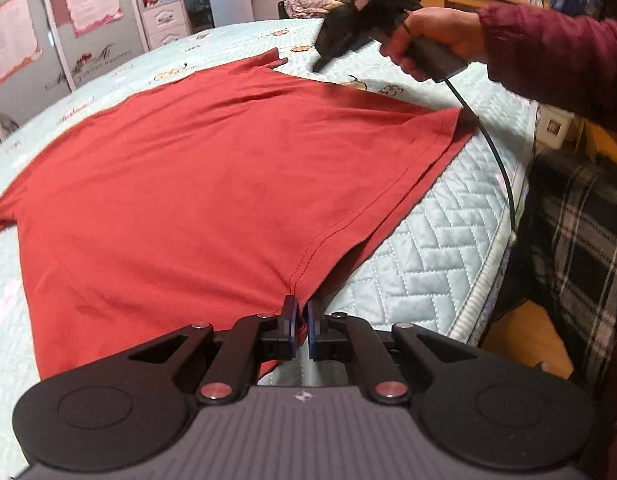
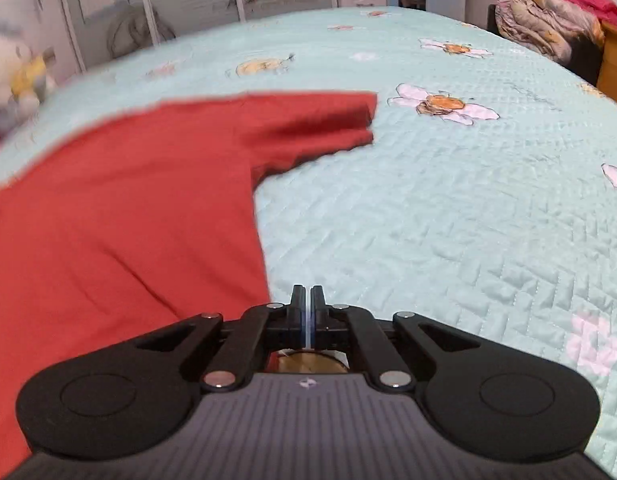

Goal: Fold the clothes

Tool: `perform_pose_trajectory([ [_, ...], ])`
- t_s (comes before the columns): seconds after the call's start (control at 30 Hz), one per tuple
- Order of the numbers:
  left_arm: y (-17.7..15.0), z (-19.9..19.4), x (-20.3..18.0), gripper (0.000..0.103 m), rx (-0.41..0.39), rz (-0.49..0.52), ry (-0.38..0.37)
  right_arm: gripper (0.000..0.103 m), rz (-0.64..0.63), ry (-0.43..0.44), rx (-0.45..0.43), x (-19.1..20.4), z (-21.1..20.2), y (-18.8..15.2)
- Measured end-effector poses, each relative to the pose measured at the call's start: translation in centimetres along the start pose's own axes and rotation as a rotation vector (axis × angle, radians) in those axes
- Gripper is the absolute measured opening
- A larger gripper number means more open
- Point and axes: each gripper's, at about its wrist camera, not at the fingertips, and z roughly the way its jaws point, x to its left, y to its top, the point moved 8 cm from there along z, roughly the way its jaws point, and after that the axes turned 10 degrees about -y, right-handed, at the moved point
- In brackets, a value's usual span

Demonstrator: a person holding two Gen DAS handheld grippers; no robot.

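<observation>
Quilted pale-green bedding (image 2: 448, 220) carried the work. Left claw (image 1: 302, 312) pinched the hem corner of the red T-shirt (image 1: 188, 184), which spread flat ahead of it. Right claw (image 2: 307, 300), pressed together on nothing, hovered beside the shirt's side edge, sleeve (image 2: 316, 124) ahead. Any fold wants seams kept taut and aligned. Wardrobe doors (image 2: 188, 12) stood beyond.
</observation>
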Motion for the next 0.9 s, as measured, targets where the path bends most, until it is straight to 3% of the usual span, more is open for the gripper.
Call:
perform_pose_trajectory([
  [0.1, 0.3, 0.2, -0.2, 0.003, 0.01, -0.017, -0.004, 0.006, -0.146, 0.213, -0.05, 8.8, -1.9, 0.4],
  [0.2, 0.3, 0.3, -0.4, 0.003, 0.019, -0.006, 0.009, 0.015, -0.339, 0.386, -0.007, 18.3, -1.2, -1.2],
  [0.27, 0.2, 0.3, -0.4, 0.003, 0.022, -0.009, 0.007, 0.015, -0.402, 0.355, 0.012, 20.0, 1.6, -1.2],
  [0.3, 0.1, 0.2, -0.4, 0.003, 0.021, -0.015, 0.001, 0.015, -0.39, 0.31, 0.014, 19.1, 3.4, -0.7],
  [0.37, 0.0, 0.1, -0.4, 0.003, 0.02, -0.006, 0.002, 0.0, -0.242, 0.2, 0.008, 13.2, 6.8, 1.4],
  [0.43, -0.1, 0.0, -0.5, 0.003, 0.012, -0.001, 0.008, 0.0, -0.025, 0.112, 0.014, 5.2, 7.9, 3.1],
  [0.53, -0.3, -0.4, -0.5, 0.003, -0.017, -0.023, 0.028, 0.009, 0.037, -0.103, -0.008, -2.8, 5.6, 3.0],
  [0.67, -0.8, -2.8, -0.2, 0.004, -0.086, -0.141, 0.089, 0.017, -0.011, 0.006, -0.043, -4.5, -0.5, -0.9],
  [0.73, -1.7, -4.6, -0.1, 0.007, -0.116, -0.18, 0.165, 0.027, -0.085, 0.026, -0.073, -3.6, -3.2, -3.0],
  [0.8, -2.9, -6.2, 0.3, 0.011, -0.134, -0.209, 0.27, 0.046, -0.16, 0.045, -0.102, -2.7, -6.0, -5.1],
  [0.87, -4.2, -7.5, 1.0, 0.02, -0.146, -0.249, 0.365, 0.052, -0.234, 0.064, -0.131, -1.8, -8.7, -7.2],
  [0.9, -4.8, -8.0, 1.6, 0.032, -0.151, -0.273, 0.404, 0.053, -0.271, 0.074, -0.146, -1.3, -10.1, -8.2],
])
